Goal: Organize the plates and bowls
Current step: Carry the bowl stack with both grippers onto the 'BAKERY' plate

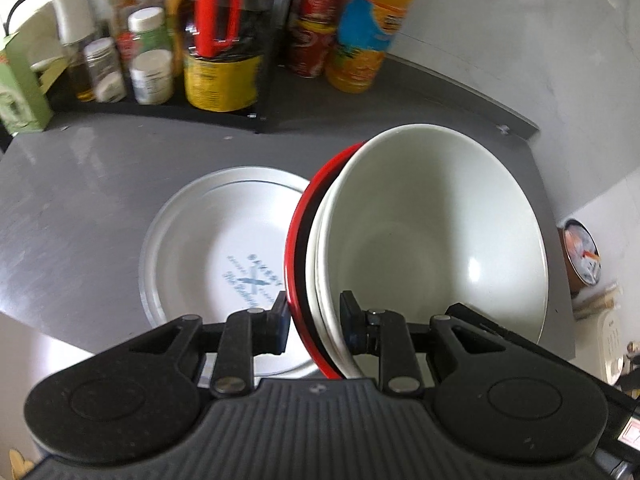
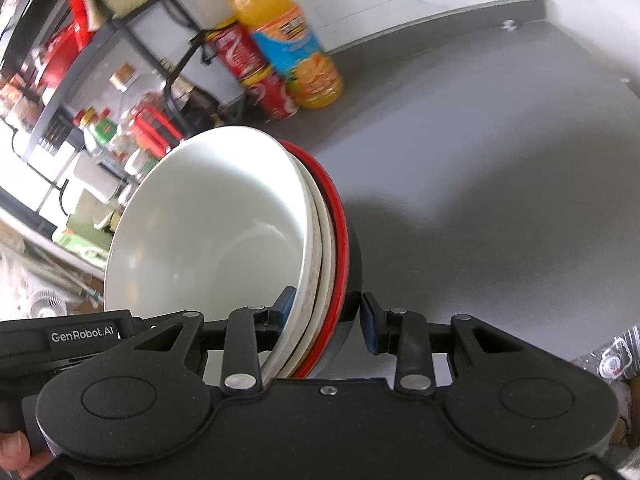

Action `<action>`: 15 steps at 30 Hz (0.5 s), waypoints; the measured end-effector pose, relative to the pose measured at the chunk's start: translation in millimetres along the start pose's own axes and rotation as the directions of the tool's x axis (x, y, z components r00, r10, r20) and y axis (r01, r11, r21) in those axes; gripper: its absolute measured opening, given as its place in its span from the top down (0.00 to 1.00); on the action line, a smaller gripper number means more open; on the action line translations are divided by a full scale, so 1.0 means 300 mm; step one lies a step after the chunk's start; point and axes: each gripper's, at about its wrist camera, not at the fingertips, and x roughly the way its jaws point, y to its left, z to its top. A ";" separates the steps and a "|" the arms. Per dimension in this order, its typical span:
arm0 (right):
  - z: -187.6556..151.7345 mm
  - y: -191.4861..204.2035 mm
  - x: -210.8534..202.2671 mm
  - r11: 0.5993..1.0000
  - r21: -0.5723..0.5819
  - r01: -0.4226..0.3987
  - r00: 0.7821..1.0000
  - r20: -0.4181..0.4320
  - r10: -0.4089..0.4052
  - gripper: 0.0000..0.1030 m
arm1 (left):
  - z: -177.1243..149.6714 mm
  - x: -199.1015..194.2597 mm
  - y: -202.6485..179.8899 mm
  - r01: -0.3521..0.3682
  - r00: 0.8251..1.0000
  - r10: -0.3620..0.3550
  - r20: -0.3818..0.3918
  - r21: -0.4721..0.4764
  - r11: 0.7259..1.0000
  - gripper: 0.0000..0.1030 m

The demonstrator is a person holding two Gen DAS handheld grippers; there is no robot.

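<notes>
White bowl [image 1: 432, 240] nested in a red-rimmed bowl [image 1: 298, 240], stack held tilted above the grey counter [image 1: 80, 184], beside the white plate [image 1: 208, 248]. Left claw [image 1: 314, 322] and right claw [image 2: 326, 318] are each narrowed astride the stacked rims at opposite sides; firm pad contact cannot be told. Both claws are best lowered level together, judged toward the plate.

Orange juice bottle [image 1: 372, 28], red cans [image 1: 316, 20], spice jars [image 1: 150, 60] on shelf.
</notes>
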 end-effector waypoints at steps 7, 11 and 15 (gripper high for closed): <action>0.014 0.067 0.060 0.998 -0.051 -0.033 0.998 -0.051 0.031 0.68 | 0.009 -0.018 0.106 -0.030 0.999 0.031 0.013 -0.081 0.996 0.76; 0.016 0.091 0.100 0.997 -0.062 -0.040 0.996 -0.086 0.035 0.68 | 0.013 -0.020 0.159 -0.045 0.999 0.047 0.013 -0.122 0.992 0.76; 0.015 0.105 0.133 0.997 -0.066 -0.049 0.993 -0.112 0.041 0.68 | 0.011 -0.006 0.208 -0.059 0.998 0.060 -0.001 -0.156 0.986 0.76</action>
